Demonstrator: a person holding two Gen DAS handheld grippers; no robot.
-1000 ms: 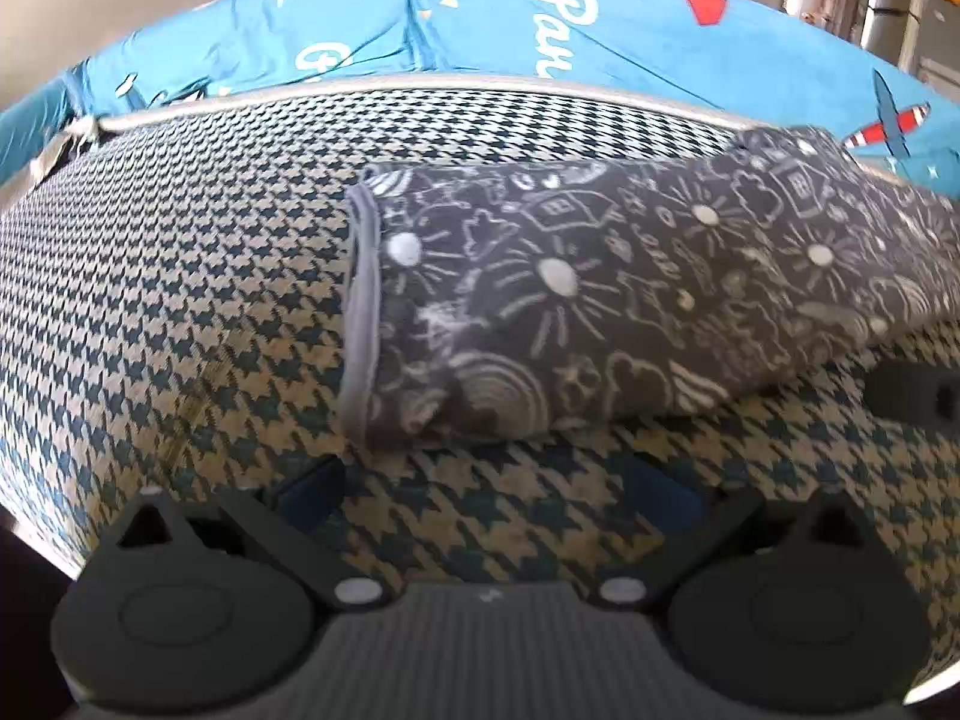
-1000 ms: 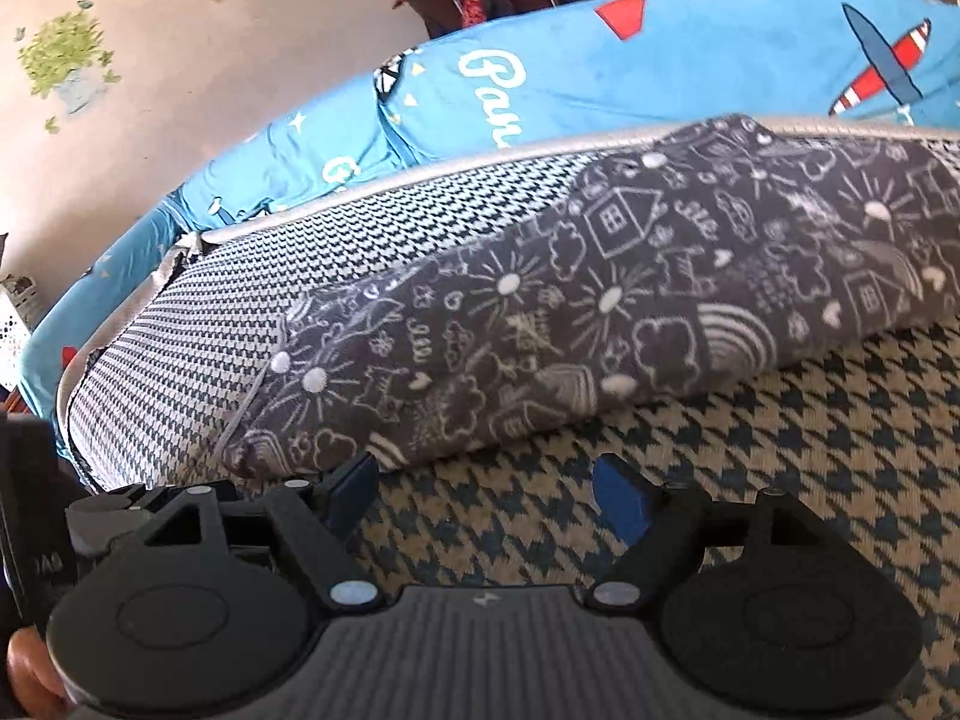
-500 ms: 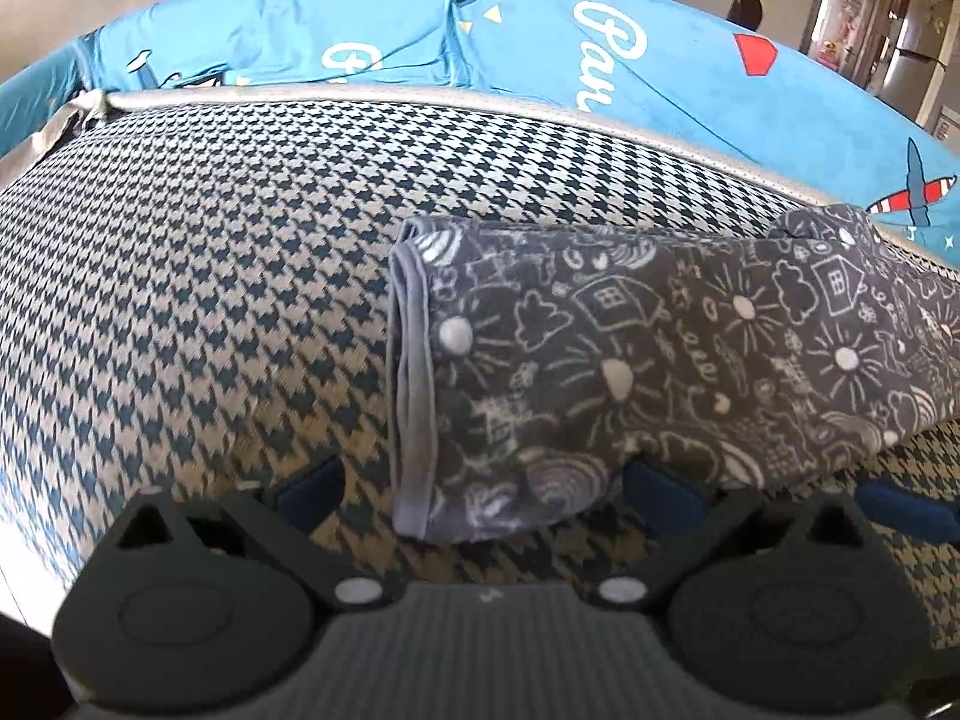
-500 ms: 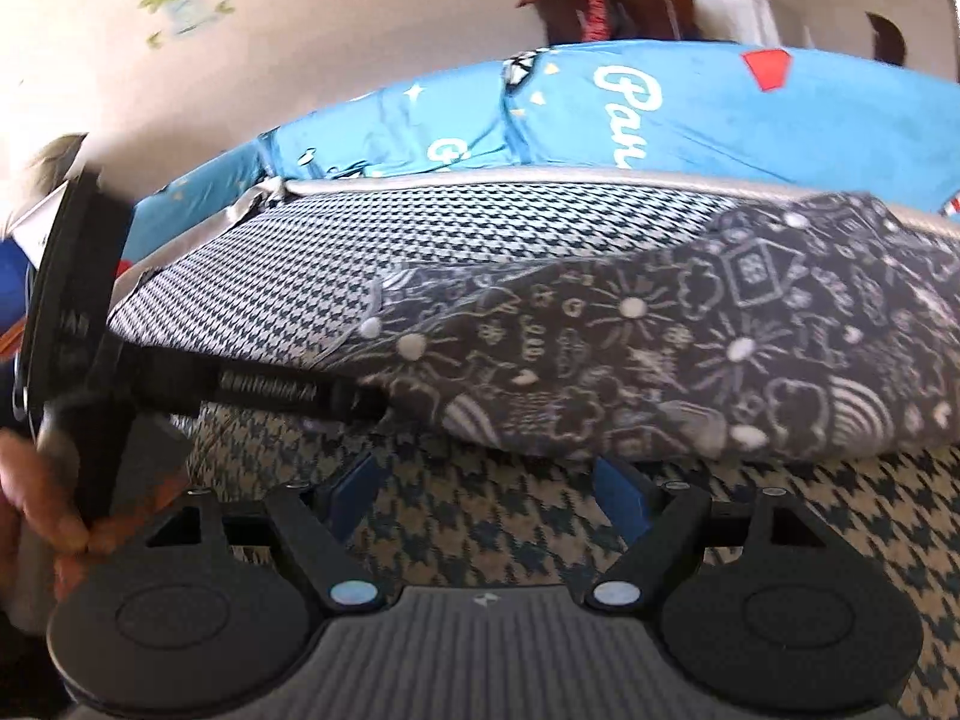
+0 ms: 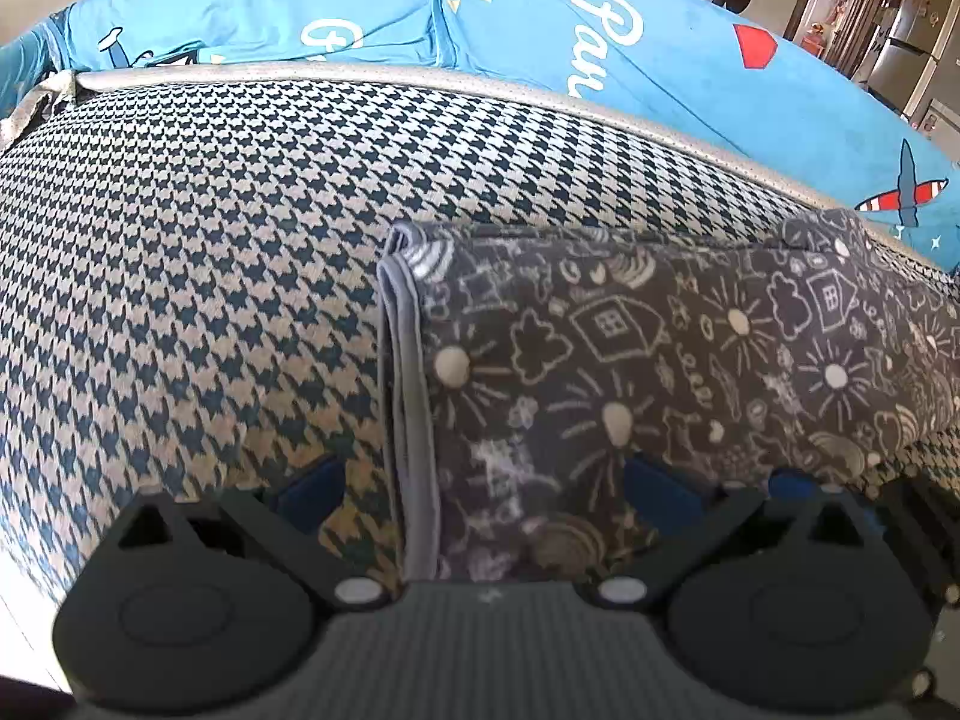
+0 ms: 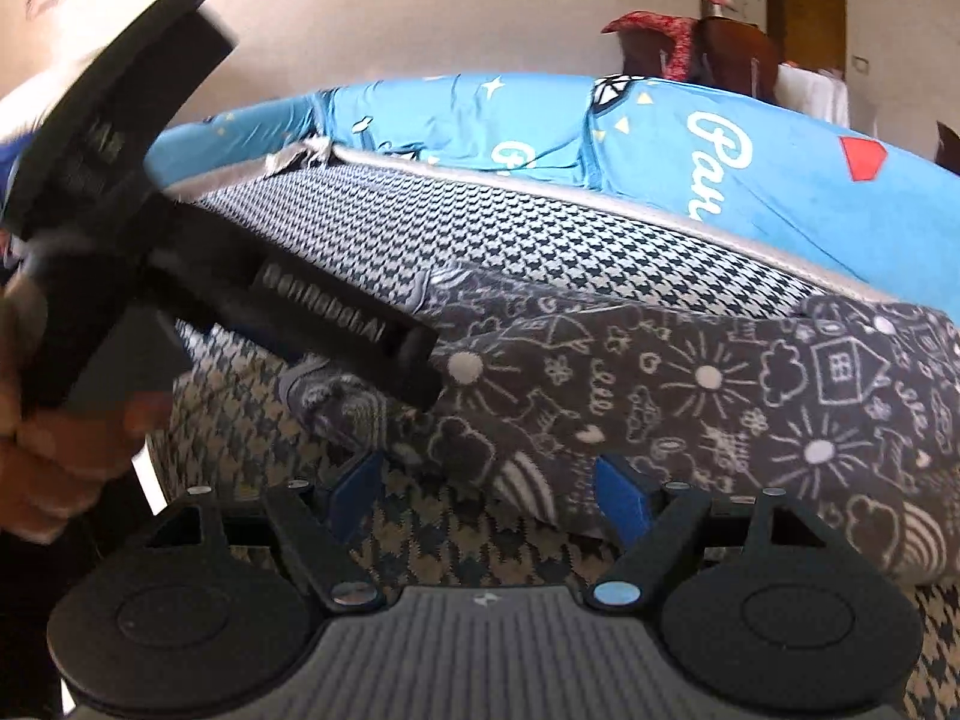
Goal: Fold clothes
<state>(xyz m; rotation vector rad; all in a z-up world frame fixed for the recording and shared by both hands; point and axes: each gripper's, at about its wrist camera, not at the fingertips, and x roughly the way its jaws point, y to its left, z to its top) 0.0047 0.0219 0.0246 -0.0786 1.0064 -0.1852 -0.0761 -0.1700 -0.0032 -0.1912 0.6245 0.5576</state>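
now the folded garment (image 5: 660,372) lies on the houndstooth cushion (image 5: 210,240); left gripper (image 5: 480,492) straddles its hemmed end, jaws apart, right gripper (image 6: 489,495) spread at its edge, gripping nothing.

Black right gripper (image 6: 489,495) with blue-padded jaws, silver screws
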